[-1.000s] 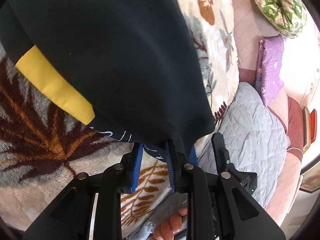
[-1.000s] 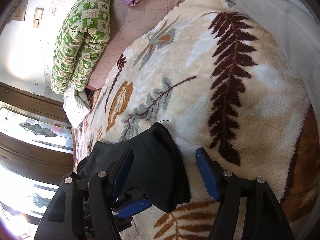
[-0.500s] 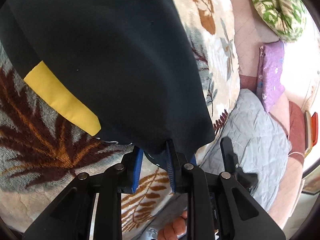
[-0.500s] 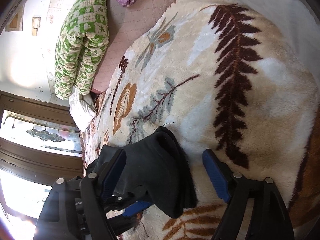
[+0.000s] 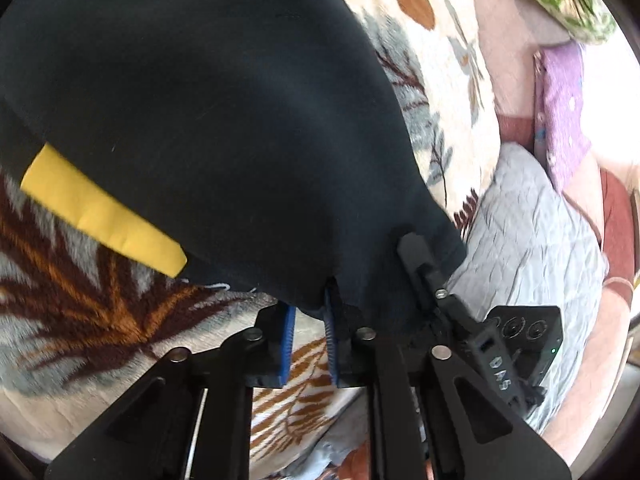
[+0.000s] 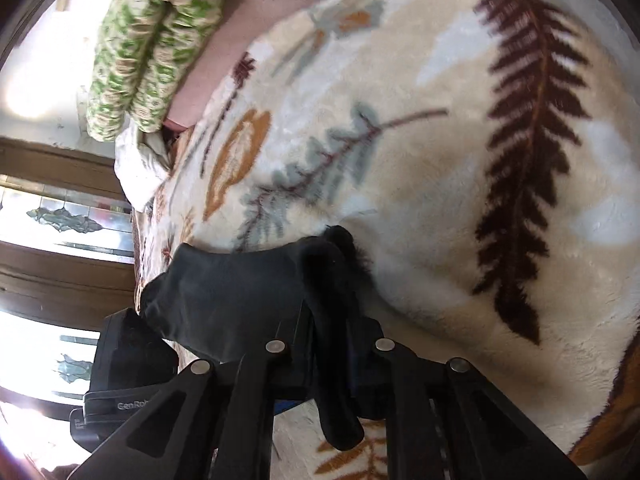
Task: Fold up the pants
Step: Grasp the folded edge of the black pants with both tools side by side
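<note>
The black pants [image 5: 208,120] with a yellow stripe [image 5: 100,212] lie spread on a leaf-patterned blanket [image 5: 100,320] and fill most of the left wrist view. My left gripper [image 5: 308,316] is shut on the near edge of the pants, blue pads close together around the cloth. In the right wrist view my right gripper [image 6: 332,344] is shut on a bunched black edge of the pants [image 6: 248,292], which hangs down between its fingers. The right gripper also shows in the left wrist view [image 5: 424,264], pinching the pants' corner beside my left gripper.
The cream leaf blanket [image 6: 420,160] covers the bed. A grey quilt [image 5: 528,232] lies at its side, a purple pillow [image 5: 560,108] beyond it. A green patterned folded quilt [image 6: 152,40] sits at the bed's far end, beside a window [image 6: 52,220].
My right gripper was open around the pants' edge; it has now shut on it. Both grippers have shifted a little with the cloth; the left stays shut.
</note>
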`<state>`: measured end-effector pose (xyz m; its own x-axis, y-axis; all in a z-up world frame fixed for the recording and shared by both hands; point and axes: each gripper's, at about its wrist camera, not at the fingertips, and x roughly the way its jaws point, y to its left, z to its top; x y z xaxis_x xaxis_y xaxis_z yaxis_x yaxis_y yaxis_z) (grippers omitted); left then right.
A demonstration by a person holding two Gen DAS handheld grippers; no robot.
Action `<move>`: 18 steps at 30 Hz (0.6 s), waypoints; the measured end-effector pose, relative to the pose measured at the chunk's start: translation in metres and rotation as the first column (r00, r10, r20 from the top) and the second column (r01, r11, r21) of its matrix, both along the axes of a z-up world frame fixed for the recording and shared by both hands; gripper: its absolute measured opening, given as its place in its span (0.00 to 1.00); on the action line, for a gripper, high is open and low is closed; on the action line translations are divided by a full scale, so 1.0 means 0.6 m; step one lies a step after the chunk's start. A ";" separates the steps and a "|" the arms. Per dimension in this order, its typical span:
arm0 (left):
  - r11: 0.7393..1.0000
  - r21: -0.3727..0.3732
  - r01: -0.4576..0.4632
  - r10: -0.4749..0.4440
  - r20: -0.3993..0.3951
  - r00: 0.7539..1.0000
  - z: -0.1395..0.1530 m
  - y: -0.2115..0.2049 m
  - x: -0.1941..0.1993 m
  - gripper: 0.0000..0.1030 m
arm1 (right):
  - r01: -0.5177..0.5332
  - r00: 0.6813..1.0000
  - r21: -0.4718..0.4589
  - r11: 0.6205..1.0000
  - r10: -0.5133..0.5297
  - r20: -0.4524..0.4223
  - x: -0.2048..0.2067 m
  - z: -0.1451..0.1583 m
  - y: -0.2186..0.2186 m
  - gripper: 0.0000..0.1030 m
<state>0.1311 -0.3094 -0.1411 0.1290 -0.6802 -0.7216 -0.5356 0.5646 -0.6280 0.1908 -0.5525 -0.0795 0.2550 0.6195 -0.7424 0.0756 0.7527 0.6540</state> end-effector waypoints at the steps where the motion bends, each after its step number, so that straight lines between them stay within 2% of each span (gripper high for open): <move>1: 1.000 -0.011 0.011 -0.011 0.004 1.000 0.001 -0.003 0.006 0.08 | 0.016 1.000 0.015 1.000 -0.016 0.013 -0.002 0.006 -0.002 0.12; 8: 0.996 -0.038 0.075 -0.074 0.036 0.997 0.006 -0.004 0.014 0.07 | 0.042 0.999 -0.043 0.998 -0.042 0.011 -0.013 0.032 0.003 0.12; 18: 0.991 -0.086 0.099 -0.092 0.084 0.992 0.034 0.025 0.022 0.06 | 0.050 0.998 -0.099 0.994 -0.047 0.035 -0.015 0.082 0.037 0.12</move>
<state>0.1443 -0.2945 -0.1209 0.1149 -0.7535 -0.6473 -0.4280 0.5505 -0.7168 0.1816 -0.5300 -0.0302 0.3084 0.5286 -0.7908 0.0935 0.8105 0.5782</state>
